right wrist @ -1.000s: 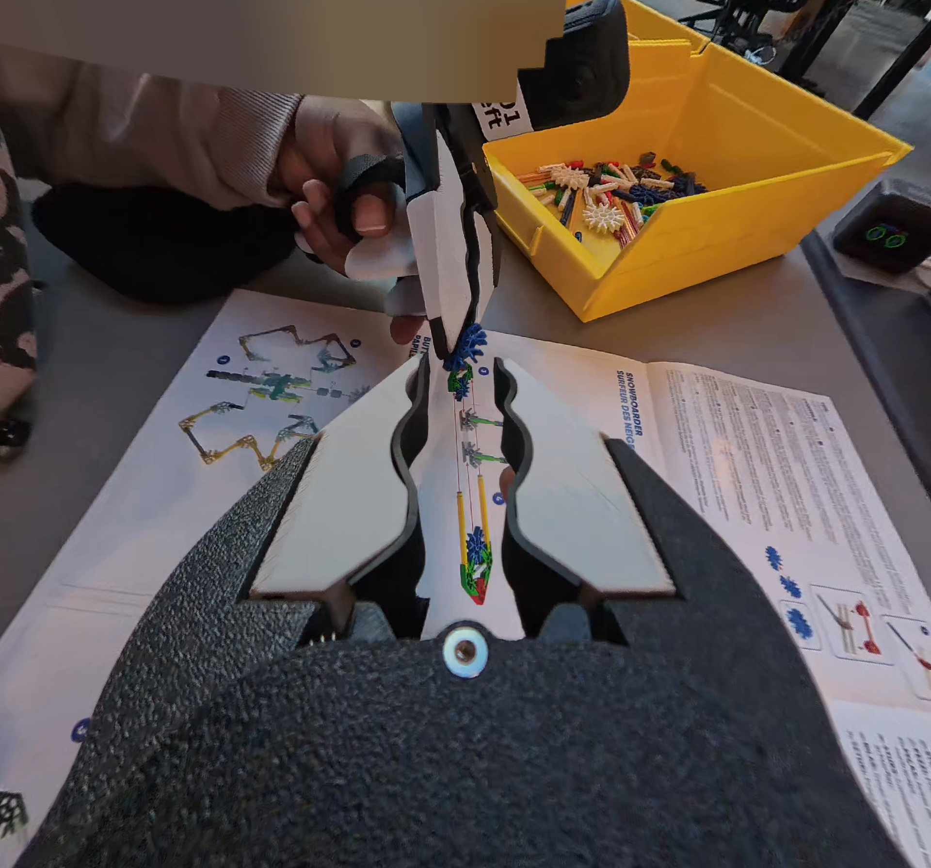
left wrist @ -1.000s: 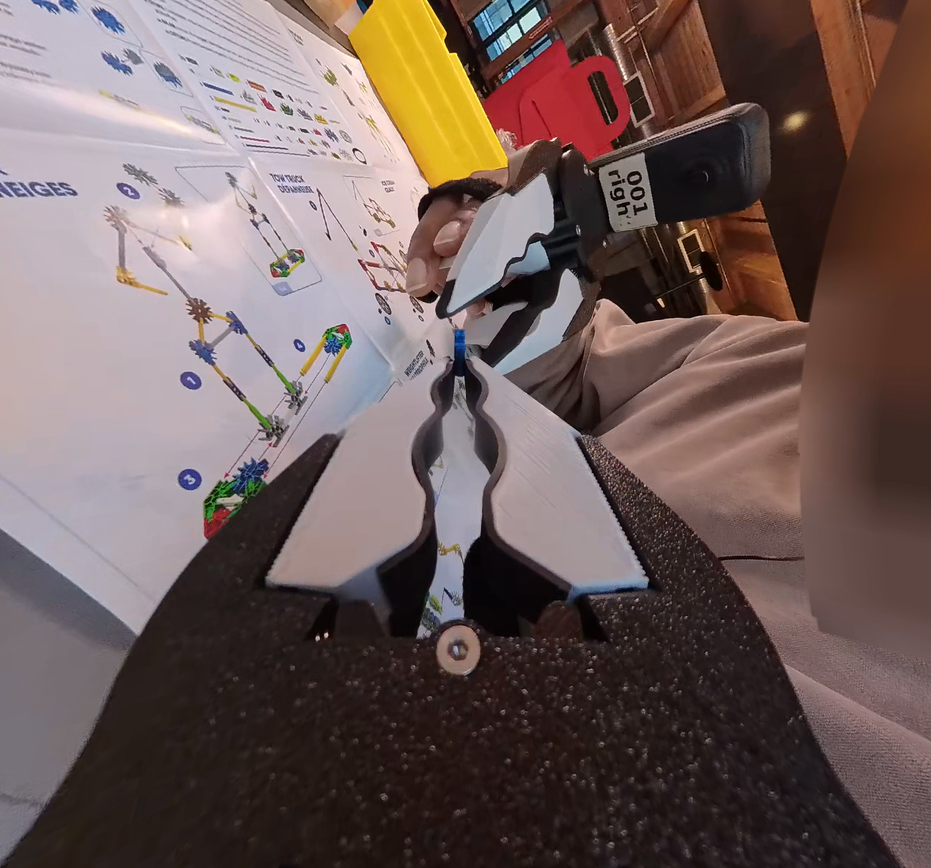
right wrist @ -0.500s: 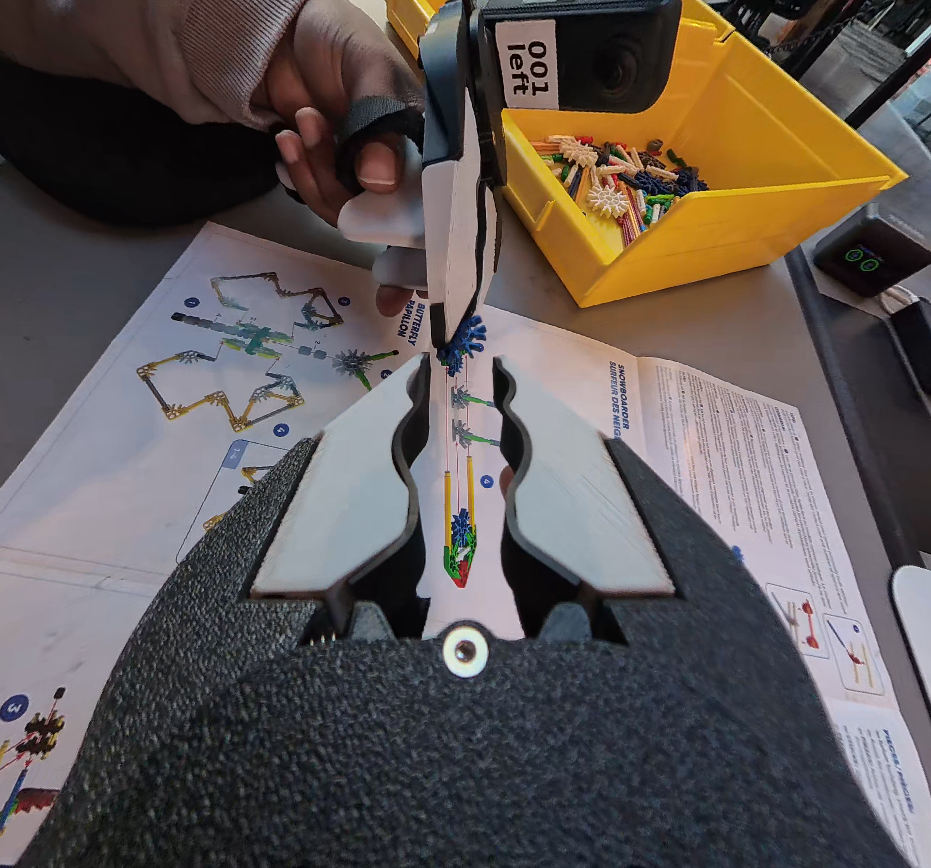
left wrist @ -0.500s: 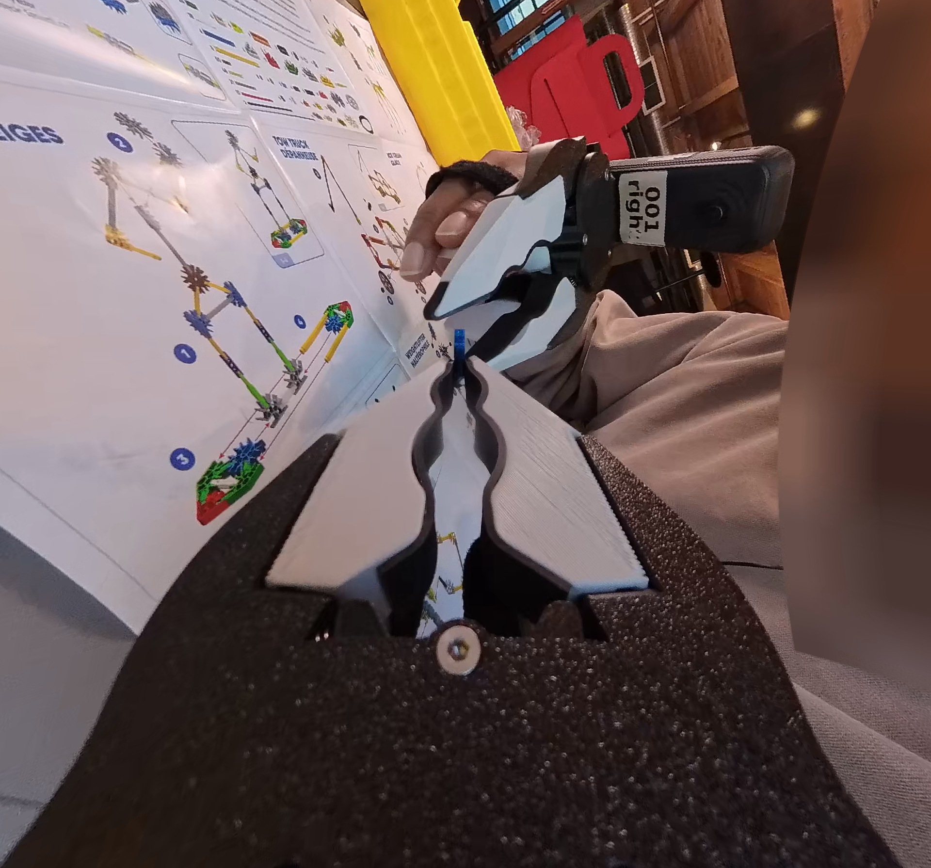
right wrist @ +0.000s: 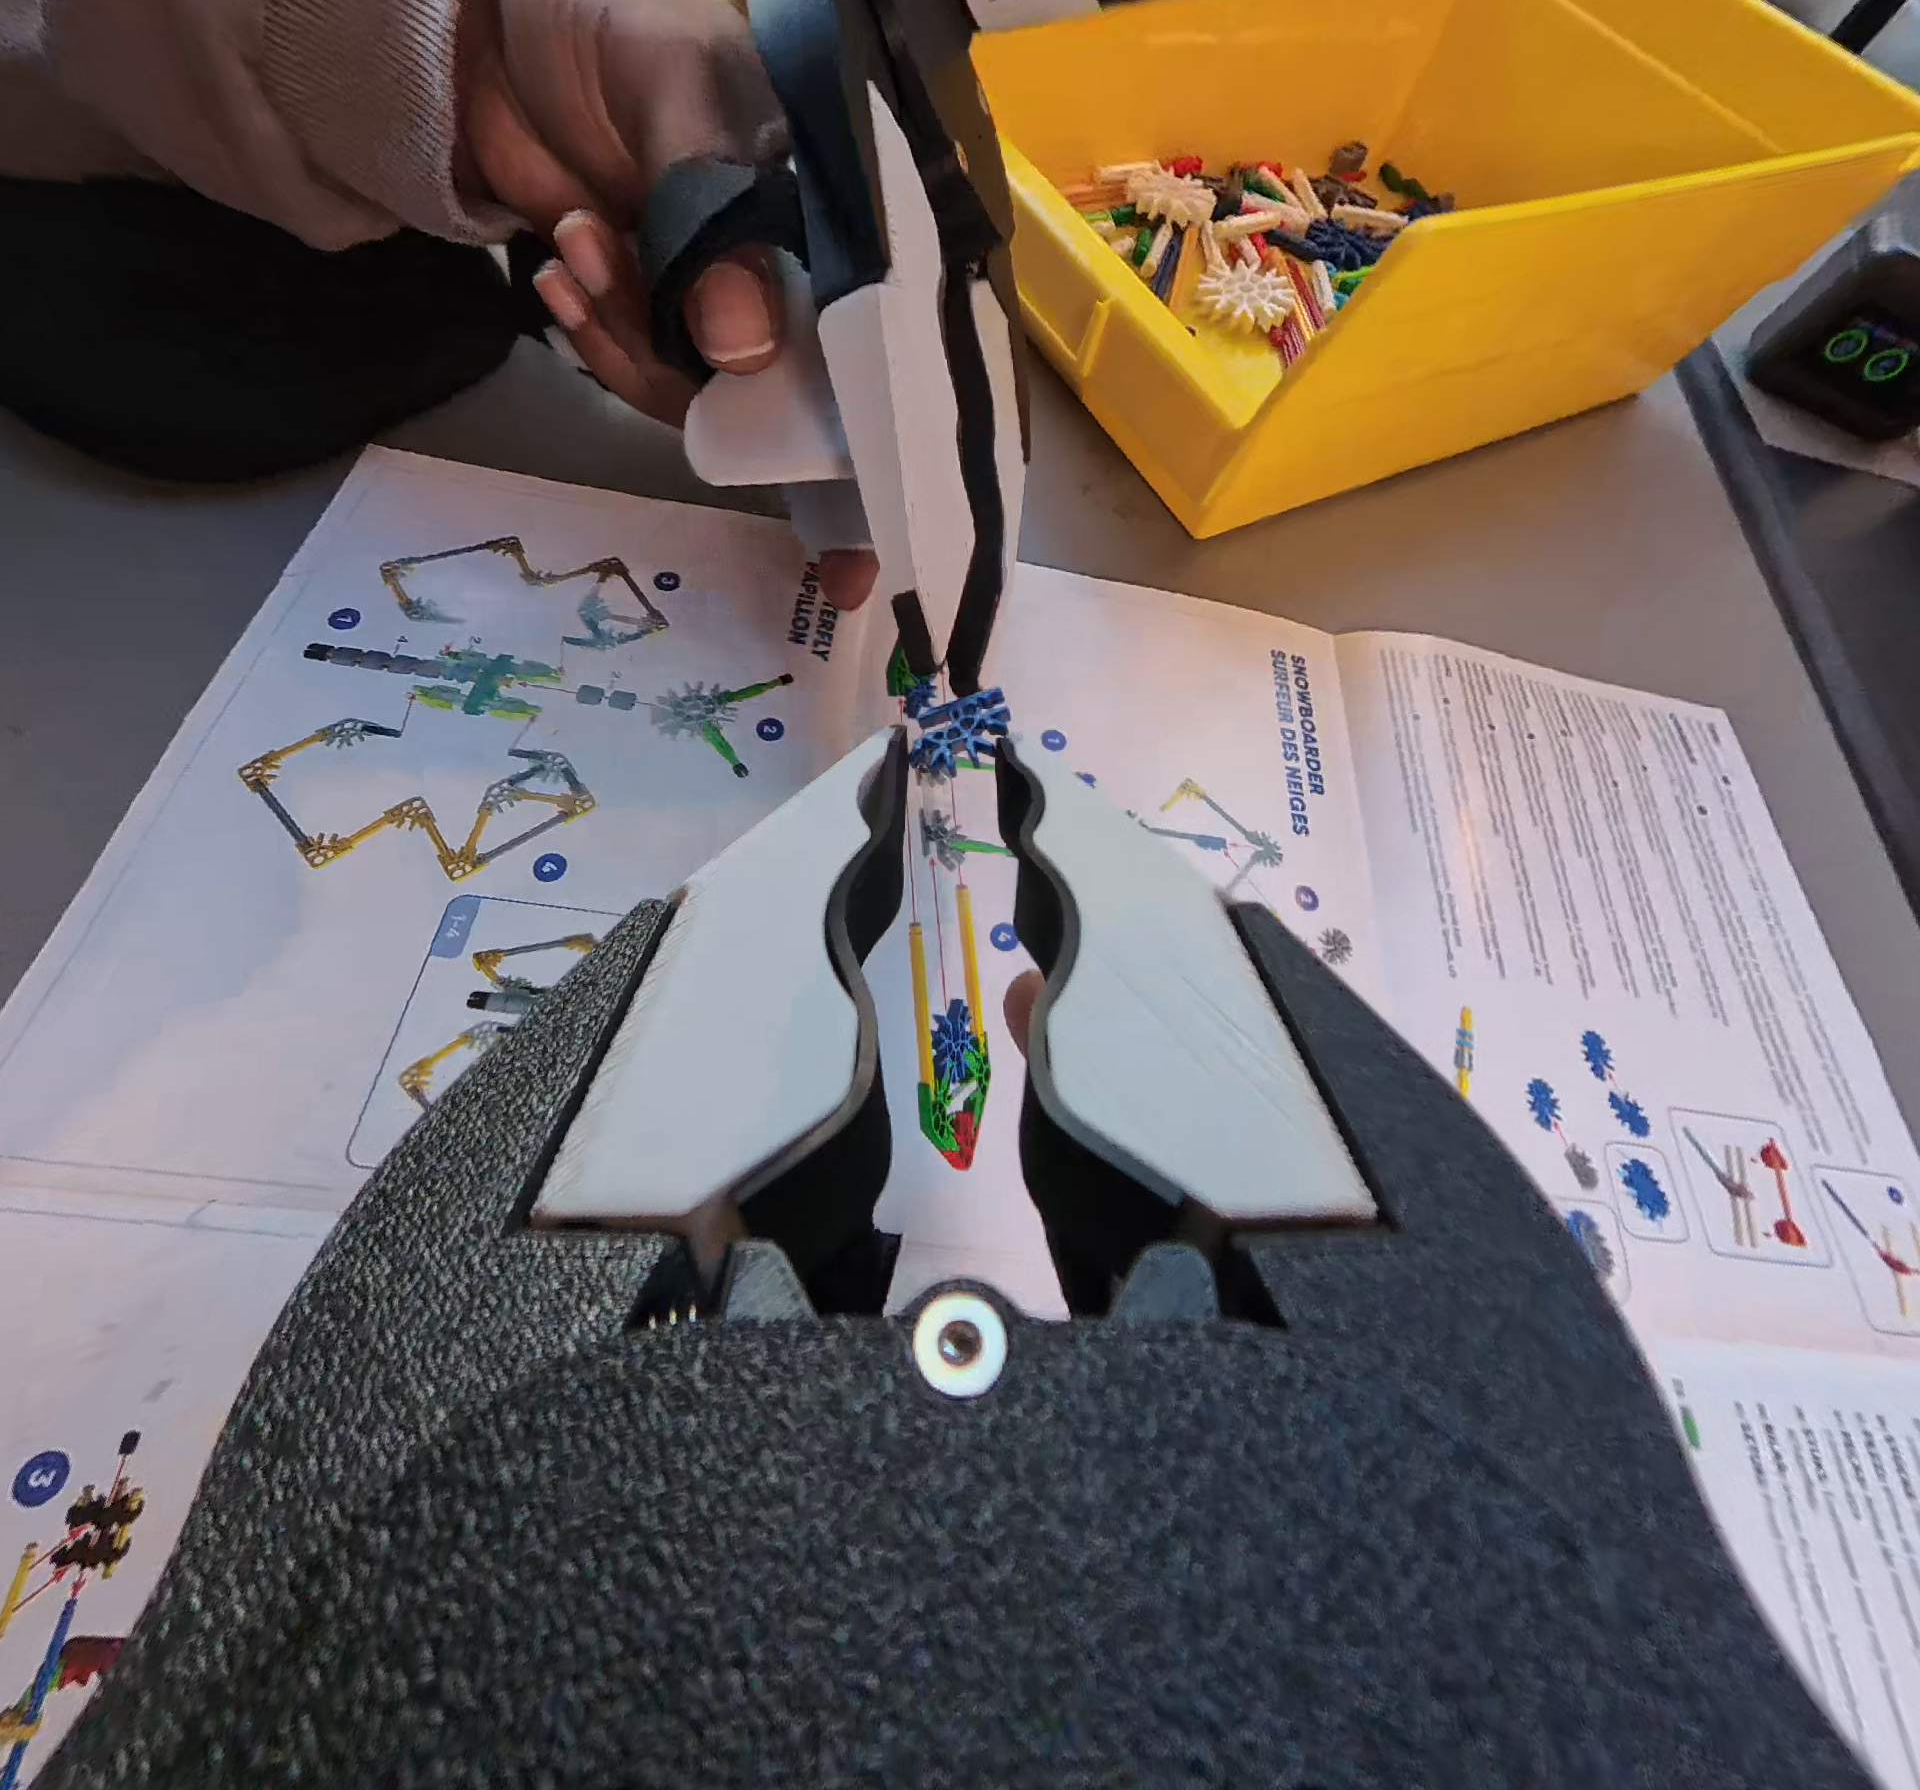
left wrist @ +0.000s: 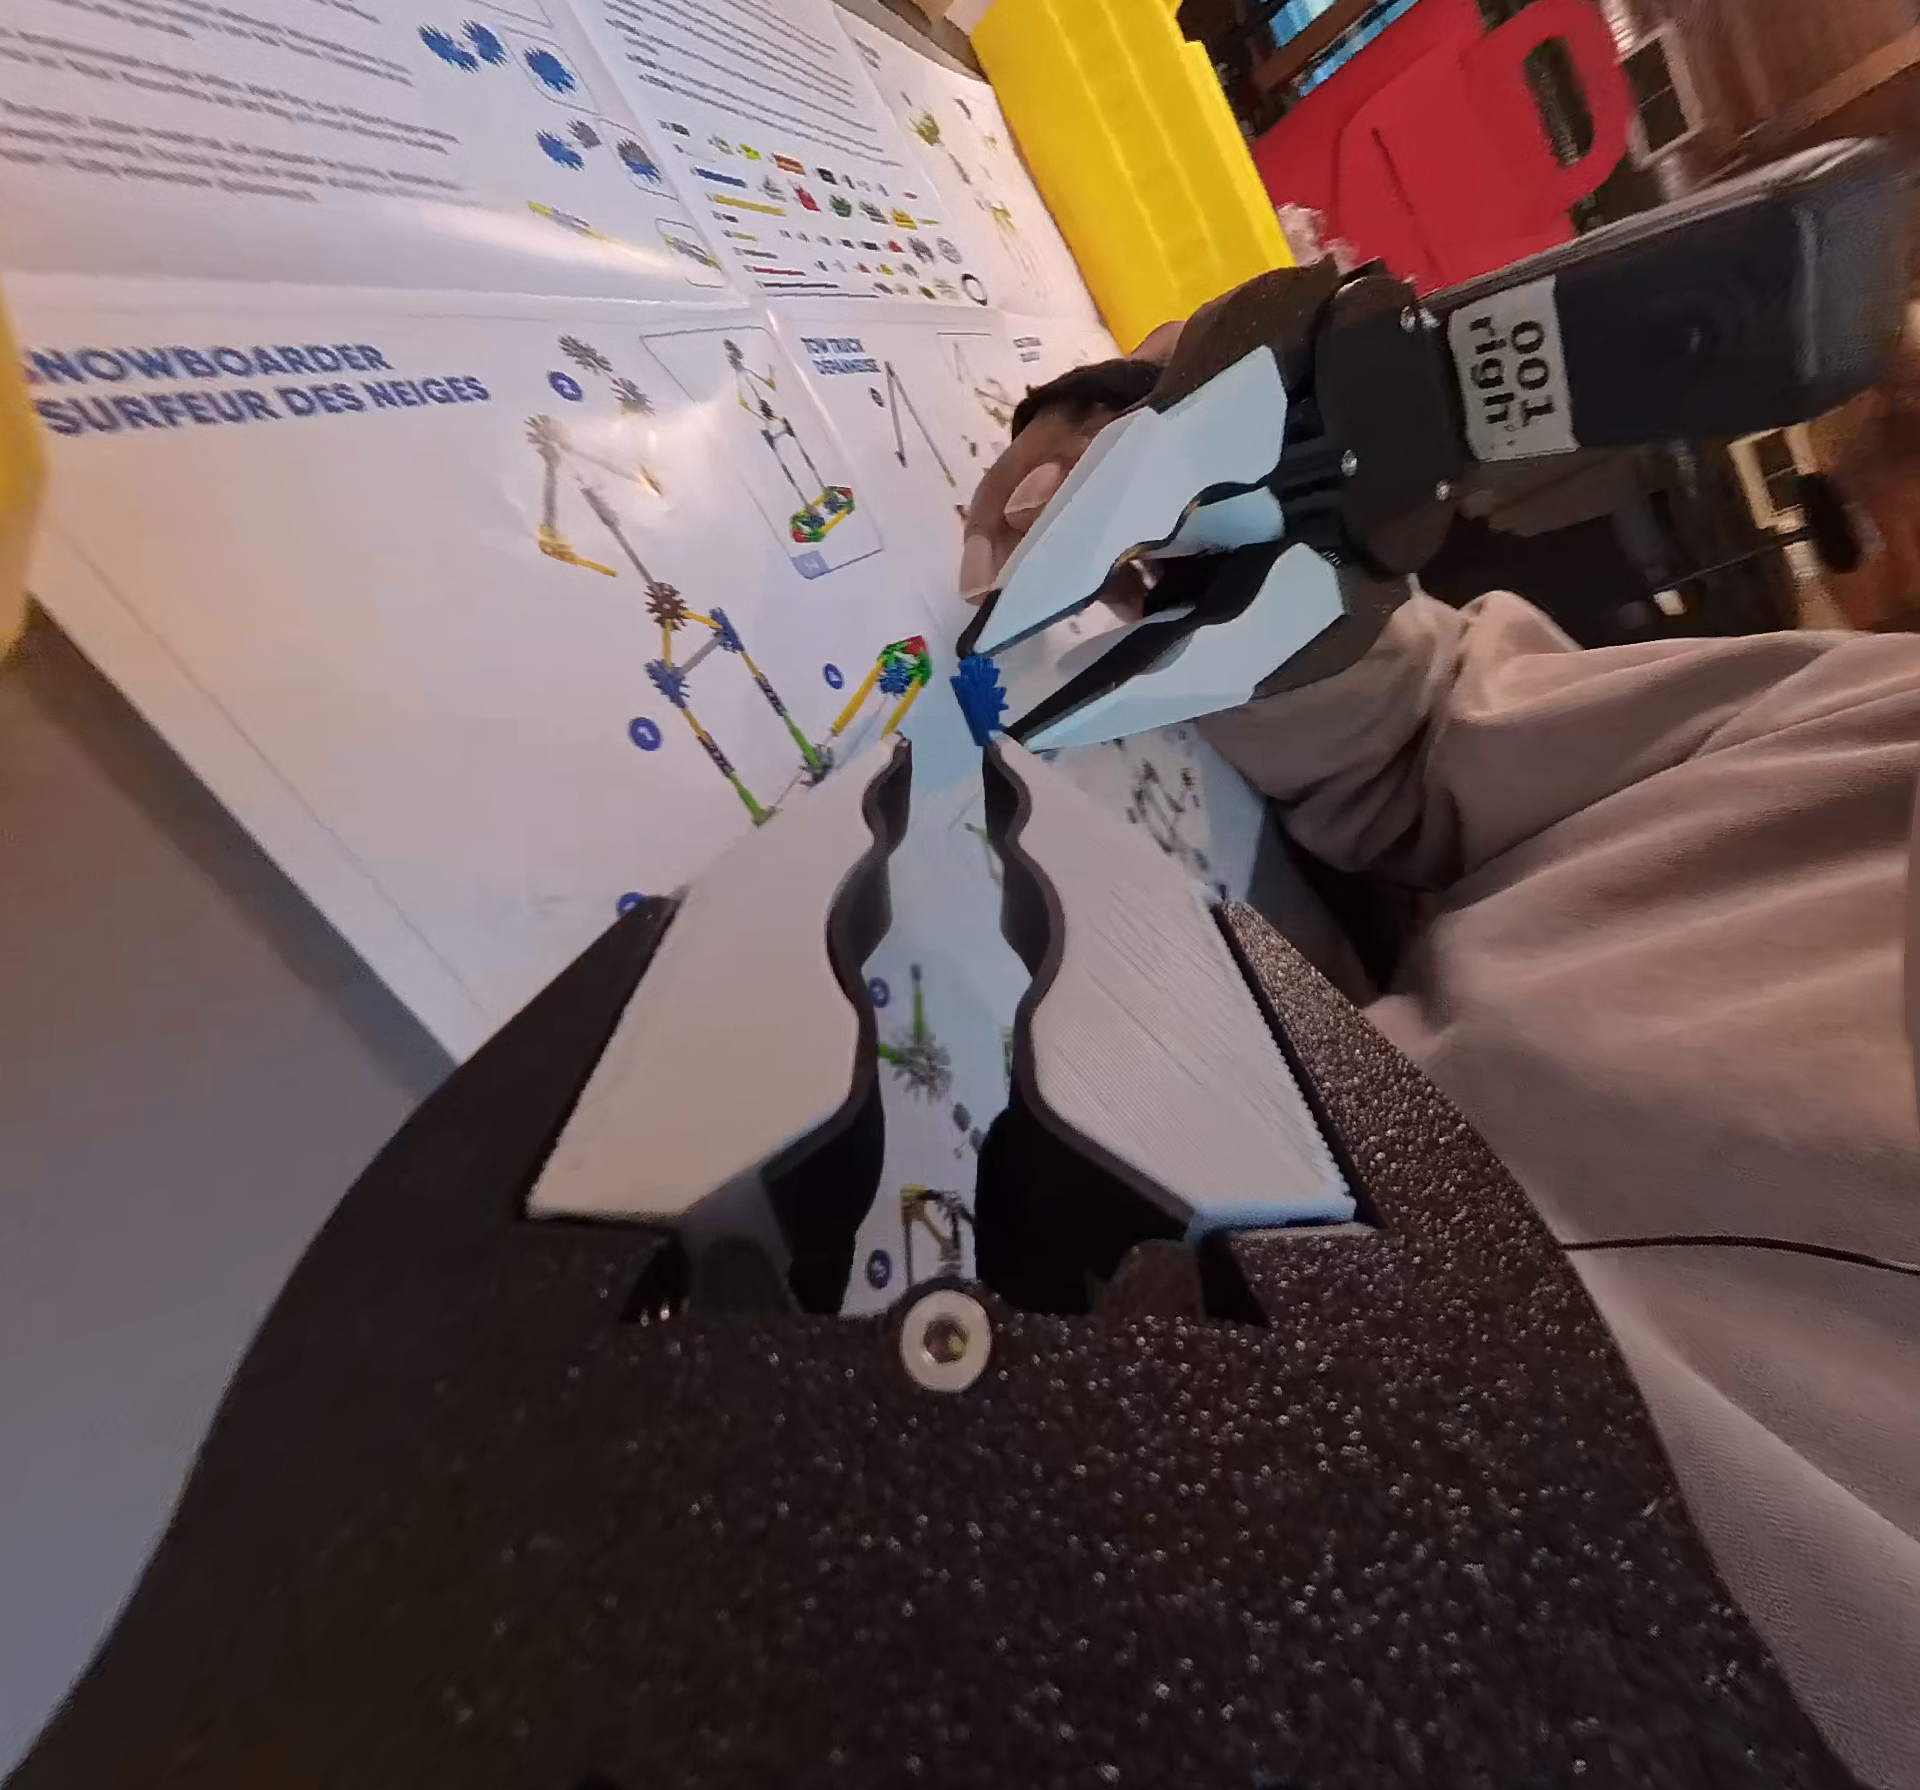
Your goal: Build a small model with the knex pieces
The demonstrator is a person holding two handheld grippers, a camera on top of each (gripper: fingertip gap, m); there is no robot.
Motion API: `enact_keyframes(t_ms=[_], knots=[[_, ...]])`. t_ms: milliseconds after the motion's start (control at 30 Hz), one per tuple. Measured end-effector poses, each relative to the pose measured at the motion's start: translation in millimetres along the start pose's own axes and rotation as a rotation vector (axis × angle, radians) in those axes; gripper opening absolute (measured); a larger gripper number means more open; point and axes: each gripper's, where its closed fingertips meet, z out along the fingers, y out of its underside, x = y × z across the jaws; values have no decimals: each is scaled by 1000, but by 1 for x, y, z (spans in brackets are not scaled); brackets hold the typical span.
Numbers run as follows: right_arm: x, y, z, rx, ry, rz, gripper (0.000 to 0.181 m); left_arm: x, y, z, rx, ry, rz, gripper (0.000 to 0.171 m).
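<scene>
A small blue snowflake-shaped connector hangs just above a large printed instruction sheet. My right gripper has its fingertips closed against the connector's two sides. In the left wrist view the connector sits between the right gripper's tips. My left gripper has its tips slightly apart, and its right tip is right beside the connector. In the right wrist view the left gripper comes down from above with its tips just over the connector.
A yellow bin of several coloured rods and connectors stands at the back right on the grey table. A small black device with green rings sits at the far right. A person's hand and sleeve are behind the left gripper. My two grippers' fingertips are within a few centimetres of each other.
My left gripper, which was shut on the blue connector, has opened slightly. My right gripper has moved up to the connector and closed on it. Both views now show more of the sheet.
</scene>
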Motion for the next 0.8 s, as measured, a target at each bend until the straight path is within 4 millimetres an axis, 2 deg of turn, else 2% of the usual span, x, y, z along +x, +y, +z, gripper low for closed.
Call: enact_keyframes(t_ms=[267,500,700,800], knots=[[16,25,6,-112,57,75,16,-48,-4,-20,-63,-436,332,14],[26,39,3,-172,84,120,15,-53,-8,-24,-52,-477,349,15],[26,42,4,-184,84,121,15,-58,-11,-30,-46,-504,348,15],[25,43,4,-192,80,124,16,-63,-6,-31,-88,-529,362,16]])
